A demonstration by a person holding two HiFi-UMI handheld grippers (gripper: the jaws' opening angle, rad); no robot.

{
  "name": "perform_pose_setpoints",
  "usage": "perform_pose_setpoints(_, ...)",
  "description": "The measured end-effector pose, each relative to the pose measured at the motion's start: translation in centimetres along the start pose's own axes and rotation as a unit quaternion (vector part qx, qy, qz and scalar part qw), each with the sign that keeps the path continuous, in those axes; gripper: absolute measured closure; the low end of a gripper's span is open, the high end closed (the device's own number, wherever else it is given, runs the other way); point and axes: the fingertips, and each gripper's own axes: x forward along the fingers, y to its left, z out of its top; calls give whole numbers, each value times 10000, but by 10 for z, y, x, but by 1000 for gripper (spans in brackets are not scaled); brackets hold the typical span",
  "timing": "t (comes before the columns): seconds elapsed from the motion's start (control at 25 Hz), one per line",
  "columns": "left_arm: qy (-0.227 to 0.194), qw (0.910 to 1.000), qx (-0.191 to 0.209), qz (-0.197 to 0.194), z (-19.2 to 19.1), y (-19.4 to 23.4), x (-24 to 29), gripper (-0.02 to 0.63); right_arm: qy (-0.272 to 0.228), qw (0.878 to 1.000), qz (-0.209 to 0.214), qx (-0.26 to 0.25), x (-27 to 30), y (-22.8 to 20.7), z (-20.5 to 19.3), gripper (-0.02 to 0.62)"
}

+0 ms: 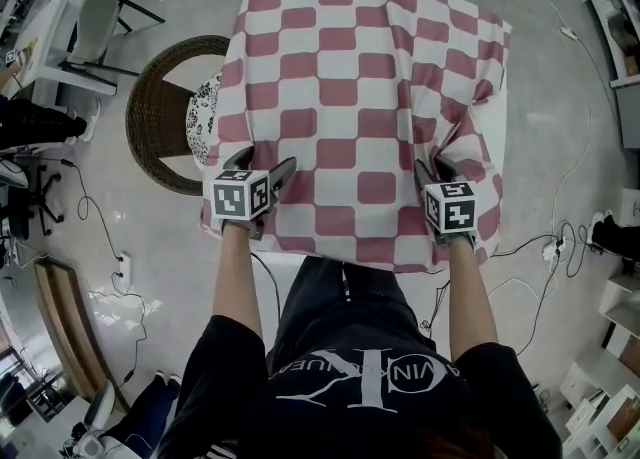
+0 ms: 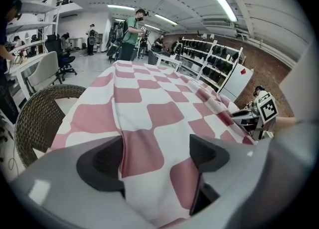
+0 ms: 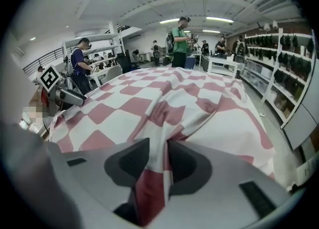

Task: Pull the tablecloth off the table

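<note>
A red-and-white checked tablecloth (image 1: 340, 77) covers the table and hangs over its near edge. My left gripper (image 1: 265, 162) rests on the near left part of the cloth. Its jaws stand wide apart in the left gripper view, with the tablecloth (image 2: 149, 103) bulging up between them and a crease against the left jaw. My right gripper (image 1: 433, 167) sits at the near right. There its jaws are pinched together on a raised fold of the tablecloth (image 3: 164, 93), and wrinkles run away from the right gripper (image 3: 155, 160).
A round wicker chair (image 1: 160, 112) stands against the table's left side. A white chair (image 1: 90, 27) and desks lie further left, cables (image 1: 540, 247) trail on the floor to the right, and shelving lines the right wall. A person in green (image 3: 179, 41) stands beyond the table's far end.
</note>
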Motion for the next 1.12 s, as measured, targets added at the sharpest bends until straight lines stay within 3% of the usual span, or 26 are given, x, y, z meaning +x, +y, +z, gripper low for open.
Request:
perform_pose_setpoints(0.12,125,9995,254,125,-4,-9,4,207,-8,10000,-13,-57,-1,4,-1,497)
perform_pose_setpoints(0.28,230,9953,719,599,-12,-14,8,356,-19,9999,-14,-134,-1,8,-3,546)
perform_pose_setpoints(0.4,268,9928,873,781,-17,-20,9,388,35,9998,62,-175,-1,12,-6,564)
perform_pose_setpoints(0.64,269,9918,753,994,-22,-25,8,454,51,9995,272,-158,-4,18,-10,575)
perform_pose_setpoints(0.84,144,9891,662,1307,-28,-12,2,564,6,9990,336,-282,-7,30,-14,577)
perform_pose_setpoints(1.12,178,9859,543,1570,-52,-10,-11,581,-15,9976,540,-433,-13,47,-26,578)
